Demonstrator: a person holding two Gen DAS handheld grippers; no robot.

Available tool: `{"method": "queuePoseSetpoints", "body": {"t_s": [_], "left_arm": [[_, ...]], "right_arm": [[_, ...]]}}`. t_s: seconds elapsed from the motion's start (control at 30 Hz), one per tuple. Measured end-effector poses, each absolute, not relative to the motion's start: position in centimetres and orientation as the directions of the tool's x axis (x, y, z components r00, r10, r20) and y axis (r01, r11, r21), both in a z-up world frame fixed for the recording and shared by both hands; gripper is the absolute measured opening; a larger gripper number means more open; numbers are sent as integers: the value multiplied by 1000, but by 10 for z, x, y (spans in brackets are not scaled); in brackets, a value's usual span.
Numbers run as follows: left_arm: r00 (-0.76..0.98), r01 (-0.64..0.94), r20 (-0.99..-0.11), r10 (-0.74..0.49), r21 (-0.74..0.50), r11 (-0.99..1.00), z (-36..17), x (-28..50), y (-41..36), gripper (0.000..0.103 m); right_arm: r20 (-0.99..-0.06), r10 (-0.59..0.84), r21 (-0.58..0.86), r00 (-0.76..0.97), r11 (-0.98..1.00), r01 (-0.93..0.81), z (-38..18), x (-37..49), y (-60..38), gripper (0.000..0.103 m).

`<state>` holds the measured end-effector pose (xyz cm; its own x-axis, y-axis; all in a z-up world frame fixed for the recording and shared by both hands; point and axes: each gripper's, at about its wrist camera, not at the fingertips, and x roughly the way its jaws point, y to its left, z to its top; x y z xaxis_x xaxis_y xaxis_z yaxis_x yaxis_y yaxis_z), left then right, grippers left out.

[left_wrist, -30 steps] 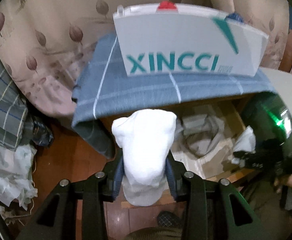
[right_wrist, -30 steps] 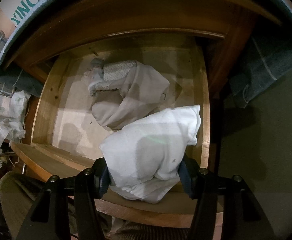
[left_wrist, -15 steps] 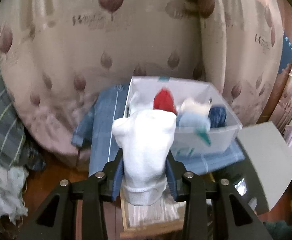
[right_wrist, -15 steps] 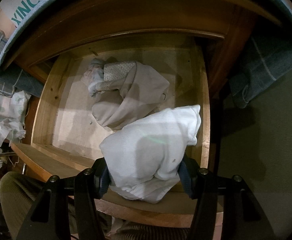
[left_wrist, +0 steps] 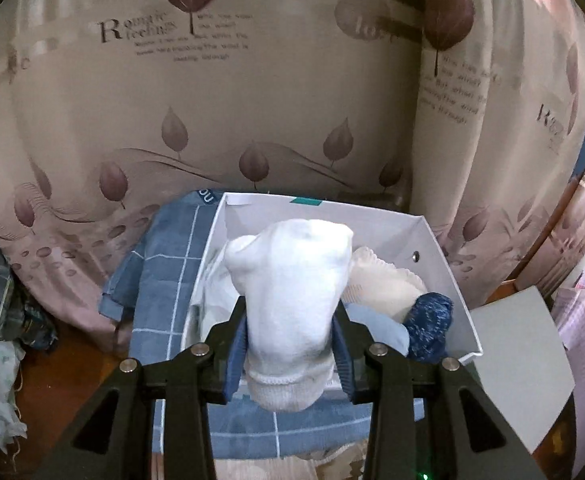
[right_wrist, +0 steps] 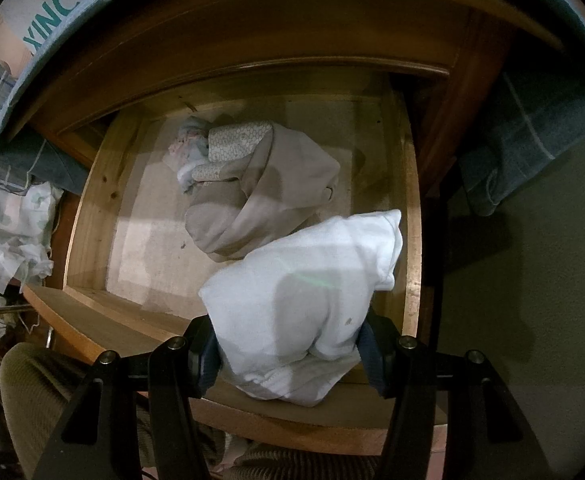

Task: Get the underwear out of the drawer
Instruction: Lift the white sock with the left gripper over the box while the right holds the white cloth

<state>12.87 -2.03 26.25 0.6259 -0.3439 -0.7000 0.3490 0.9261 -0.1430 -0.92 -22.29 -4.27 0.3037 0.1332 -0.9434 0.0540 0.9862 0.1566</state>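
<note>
My left gripper (left_wrist: 290,344) is shut on a rolled white garment (left_wrist: 292,288) and holds it over the open white box (left_wrist: 448,280), which holds cream, light blue and dark blue rolled clothes. My right gripper (right_wrist: 292,352) is shut on a white piece of underwear (right_wrist: 304,300) and holds it above the front right of the open wooden drawer (right_wrist: 88,216). A beige garment (right_wrist: 268,200) with a patterned waistband lies in the drawer's middle.
The white box stands on a blue checked cloth (left_wrist: 164,280) that covers the cabinet top. A leaf-patterned curtain (left_wrist: 212,100) hangs behind. Crumpled white cloths (right_wrist: 8,240) lie left of the drawer. A grey panel (left_wrist: 516,360) is at the right.
My left gripper has risen with its white garment from the drawer's level to above the white box. My right gripper and its underwear have stayed in place.
</note>
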Motion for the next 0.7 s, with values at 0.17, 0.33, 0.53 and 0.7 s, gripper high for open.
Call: {"method": "queuePoseSetpoints", "body": {"t_s": [0.17, 0.33, 0.53, 0.7], "left_arm": [[591, 368, -739, -323, -109, 923, 232, 142, -48, 38], [559, 362, -771, -305, -104, 926, 203, 147, -64, 38], [536, 336, -801, -266, -87, 938, 179, 150, -74, 38], [555, 338, -797, -238, -45, 940, 172, 147, -79, 39]], "right_arm": [[-943, 144, 167, 300, 984, 53, -44, -9, -224, 54], [-943, 148, 170, 299, 984, 49, -44, -9, -225, 54], [-941, 160, 183, 299, 982, 52, -44, -9, -226, 54], [-940, 163, 187, 299, 981, 53, -44, -9, -226, 54]]}}
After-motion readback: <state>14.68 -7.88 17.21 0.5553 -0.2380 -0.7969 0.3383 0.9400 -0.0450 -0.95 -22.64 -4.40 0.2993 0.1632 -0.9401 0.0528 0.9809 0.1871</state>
